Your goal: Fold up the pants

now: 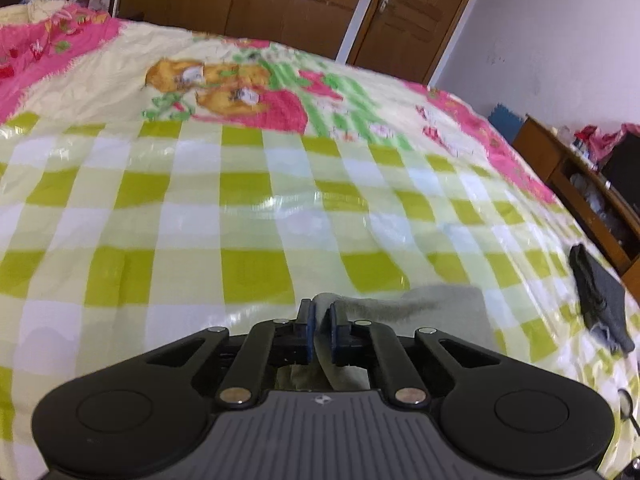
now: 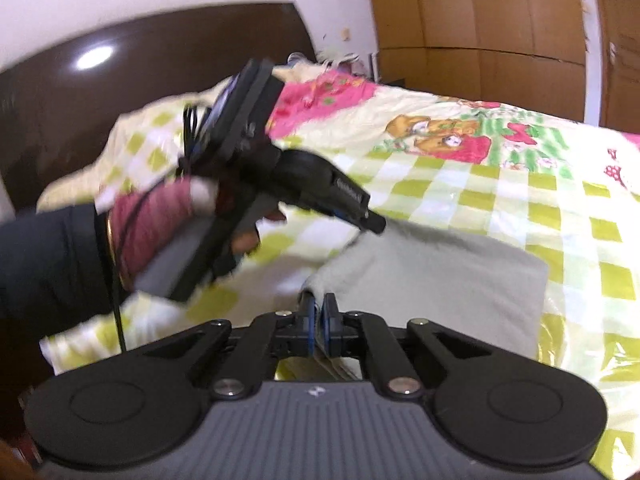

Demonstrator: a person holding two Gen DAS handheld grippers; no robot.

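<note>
The pants (image 2: 432, 276) are pale grey-green and lie folded on the green-checked bed cover. My right gripper (image 2: 318, 312) is shut on their near edge. My left gripper (image 1: 321, 314) is shut on another edge of the pants (image 1: 436, 308), with cloth pinched between its blue pads. In the right wrist view the left gripper (image 2: 370, 220) shows at the pants' far left corner, held by a hand in a dark sleeve.
A dark grey folded garment (image 1: 600, 300) lies at the right edge of the bed. A wooden side cabinet (image 1: 576, 184) stands to the right. A dark headboard (image 2: 132, 92) and wooden wardrobe doors (image 2: 480, 20) stand behind the bed.
</note>
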